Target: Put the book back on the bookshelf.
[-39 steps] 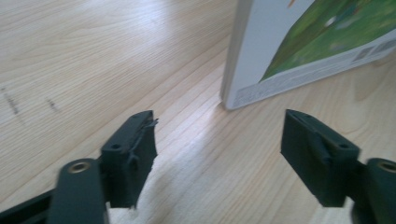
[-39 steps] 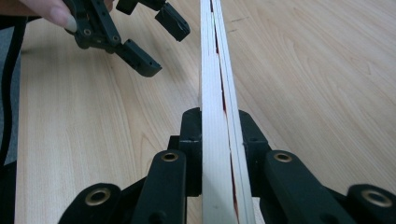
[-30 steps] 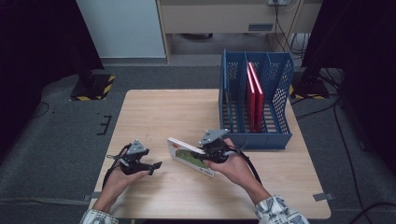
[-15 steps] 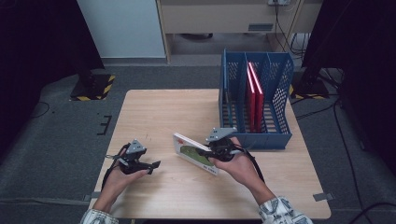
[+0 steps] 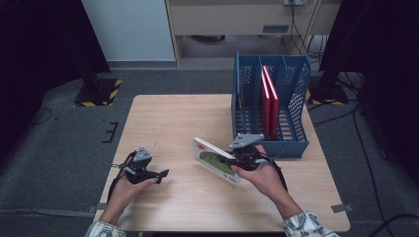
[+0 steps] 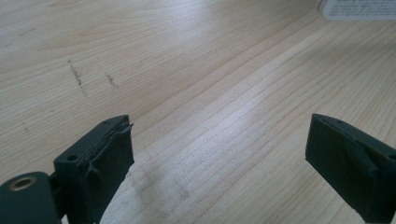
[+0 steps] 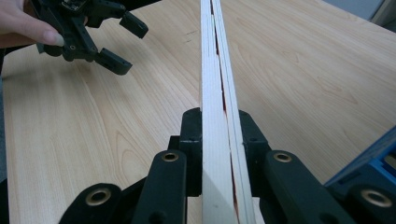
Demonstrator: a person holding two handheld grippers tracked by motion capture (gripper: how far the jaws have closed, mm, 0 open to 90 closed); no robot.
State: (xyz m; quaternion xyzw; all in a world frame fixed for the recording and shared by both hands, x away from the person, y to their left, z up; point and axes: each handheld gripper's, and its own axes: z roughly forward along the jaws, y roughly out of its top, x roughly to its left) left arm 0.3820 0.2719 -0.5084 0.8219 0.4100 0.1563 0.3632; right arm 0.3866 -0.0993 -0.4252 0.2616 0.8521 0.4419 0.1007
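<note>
A thin white book with a green picture on its cover (image 5: pixel 213 160) is lifted off the wooden table (image 5: pixel 173 118), tilted. My right gripper (image 5: pixel 236 158) is shut on its edge; in the right gripper view the book (image 7: pixel 217 93) runs away from me edge-on between the jaws. My left gripper (image 5: pixel 159 174) rests low at the table's front left, held by a hand. Its jaws have just been opening, and in the left gripper view (image 6: pixel 219 154) they stand wide apart over bare wood with nothing between them. The left gripper (image 7: pixel 119 44) also appears at the upper left of the right gripper view.
A blue perforated file rack (image 5: pixel 296 128) stands at the table's right side, with two red books (image 5: pixel 269 98) upright in one of its slots. A white object's corner (image 6: pixel 359 9) lies at the top right of the left gripper view. Dark floor surrounds the table.
My right gripper has carried the book a little to the right and upward, toward the blue rack. The left hand has stayed in place, and its jaws look wider apart.
</note>
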